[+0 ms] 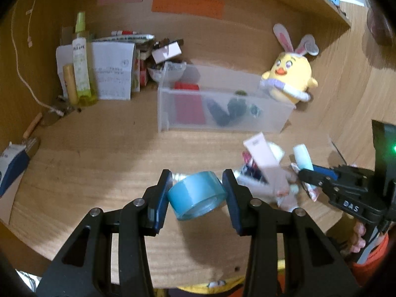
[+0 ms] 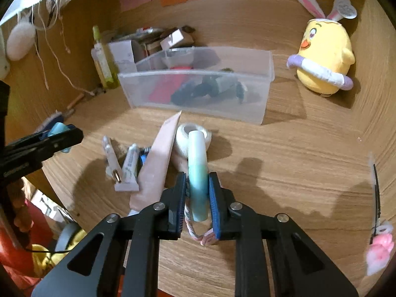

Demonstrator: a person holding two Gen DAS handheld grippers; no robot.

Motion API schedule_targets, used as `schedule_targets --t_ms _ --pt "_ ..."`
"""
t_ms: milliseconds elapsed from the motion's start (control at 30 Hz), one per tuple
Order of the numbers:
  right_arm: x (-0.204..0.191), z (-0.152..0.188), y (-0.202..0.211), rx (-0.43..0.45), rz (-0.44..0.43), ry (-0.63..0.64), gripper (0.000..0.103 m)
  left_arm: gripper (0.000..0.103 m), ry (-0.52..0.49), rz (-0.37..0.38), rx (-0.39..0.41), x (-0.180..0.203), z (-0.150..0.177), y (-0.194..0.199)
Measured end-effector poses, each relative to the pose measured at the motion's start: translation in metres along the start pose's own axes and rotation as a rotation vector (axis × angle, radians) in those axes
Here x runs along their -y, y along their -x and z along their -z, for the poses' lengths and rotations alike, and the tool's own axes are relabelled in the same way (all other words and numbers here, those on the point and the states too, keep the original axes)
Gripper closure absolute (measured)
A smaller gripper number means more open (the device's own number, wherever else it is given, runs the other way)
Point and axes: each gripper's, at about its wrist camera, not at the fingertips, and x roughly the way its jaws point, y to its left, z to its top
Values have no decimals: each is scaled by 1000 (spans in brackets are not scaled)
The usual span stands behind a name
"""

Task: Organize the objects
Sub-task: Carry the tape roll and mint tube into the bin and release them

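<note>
My left gripper [image 1: 197, 190] is shut on a roll of blue tape [image 1: 198, 195] and holds it above the wooden desk. My right gripper [image 2: 197, 188] is shut on a pale green tube [image 2: 197, 170], which also shows in the left wrist view [image 1: 303, 157]. Under the tube lies a pile: a long pink tube [image 2: 158, 163], a white gauze roll [image 2: 182, 143], two small white tubes [image 2: 130, 170]. A clear plastic bin [image 2: 198, 99] with a red case and dark items stands behind, also seen in the left wrist view [image 1: 222, 113].
A yellow chick plush [image 2: 324, 57] sits right of the bin. A green spray bottle [image 1: 81, 61], papers and boxes crowd the back left corner. A blue-white box [image 1: 12, 165] lies at the left edge. A pink paw item [image 2: 378, 252] lies far right.
</note>
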Motion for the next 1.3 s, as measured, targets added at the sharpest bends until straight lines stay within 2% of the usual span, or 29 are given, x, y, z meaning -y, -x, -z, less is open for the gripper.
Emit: schedule_targets --t_ms 267,400,567,667,867,1033,1133,1300 --pt "17 -30 25 110 -8 -57 87 61 -1 25 49 3 -36 -8" --pt "24 -47 24 132 3 -51 87 61 -23 20 64 7 -53 -15" --pt "25 -52 1 61 44 4 87 61 -22 35 53 5 -74 -32" --pt "26 -50 -22 -4 70 32 87 61 -33 15 51 3 -88 -44" --pt "30 -47 -45 -71 42 35 87 61 -41 -12 42 -4 -118 -66" --pt "38 -44 -56 -119 11 2 87 61 -41 -5 15 -9 -136 -86" --pt "45 -44 -58 -139 -25 -30 87 61 -46 4 -14 -9 -145 -101" --pt "50 -46 -62 -149 -21 -42 87 61 -67 -11 -72 -7 -155 -132"
